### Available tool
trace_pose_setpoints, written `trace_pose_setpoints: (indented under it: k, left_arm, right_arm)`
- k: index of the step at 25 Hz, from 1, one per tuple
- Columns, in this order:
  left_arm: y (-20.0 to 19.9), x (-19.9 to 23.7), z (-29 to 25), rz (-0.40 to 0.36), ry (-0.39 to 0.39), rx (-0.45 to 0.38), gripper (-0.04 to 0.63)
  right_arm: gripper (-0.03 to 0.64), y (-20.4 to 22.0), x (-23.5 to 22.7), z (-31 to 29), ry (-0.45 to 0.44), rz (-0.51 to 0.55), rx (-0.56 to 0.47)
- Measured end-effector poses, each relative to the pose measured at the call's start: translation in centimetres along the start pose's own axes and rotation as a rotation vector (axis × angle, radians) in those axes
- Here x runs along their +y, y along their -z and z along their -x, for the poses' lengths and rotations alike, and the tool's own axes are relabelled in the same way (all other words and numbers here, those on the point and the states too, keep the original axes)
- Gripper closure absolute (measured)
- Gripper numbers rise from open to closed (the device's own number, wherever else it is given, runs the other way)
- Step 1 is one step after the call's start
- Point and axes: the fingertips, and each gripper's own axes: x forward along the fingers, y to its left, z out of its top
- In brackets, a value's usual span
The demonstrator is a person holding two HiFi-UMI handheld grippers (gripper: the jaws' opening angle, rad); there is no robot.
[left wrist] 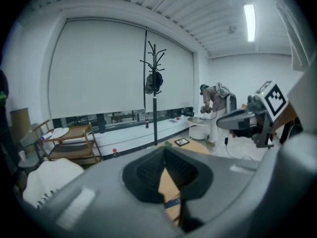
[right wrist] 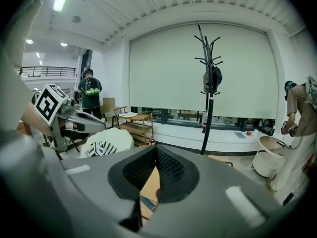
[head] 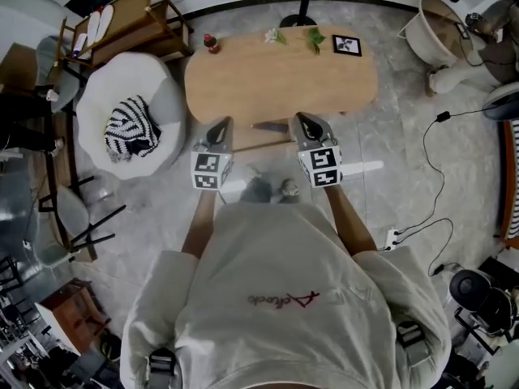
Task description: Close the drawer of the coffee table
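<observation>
The left gripper (left wrist: 165,150) is clenched on nothing, its black ribbed pads (left wrist: 148,172) meeting in a point. The right gripper (right wrist: 156,148) is pinched shut and empty too, with dark, cross-hatched pads (right wrist: 171,170). In the head view both tips lie against the near rim of the coffee table (head: 284,79), a smooth oval top of pale wood. Between the two grippers a thin tan wooden strip, seemingly the drawer (head: 263,144) front, juts from under that rim, with a dark gap behind it. Beyond the tips, on the far edge, stand a small black-framed picture (head: 347,45), a green sprig (head: 315,37) and a little red bottle (head: 211,43). To the left gripper's outer side sits a round white pouf (head: 166,96) bearing a crumpled black-and-white striped cloth (head: 130,128). Off the right gripper's outer side a black cable (head: 438,177) snakes over the grey marbled floor (head: 405,136).
</observation>
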Motion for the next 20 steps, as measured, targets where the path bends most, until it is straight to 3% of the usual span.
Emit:
trace_pose_setpoints:
  k: [12, 20]
  left_arm:
    - [5.1, -4.5, 5.4, 0.068, -0.16, 0.072, 0.592]
    - [10.4, -4.4, 7.1, 0.123, -0.176, 0.14, 0.592]
  right_arm:
    - [0.612, 5.2, -0.7, 3.5, -0.134, 0.018, 0.041]
    - [0.612, 9.4, 1.2, 3.3, -0.17, 0.021, 0.13]
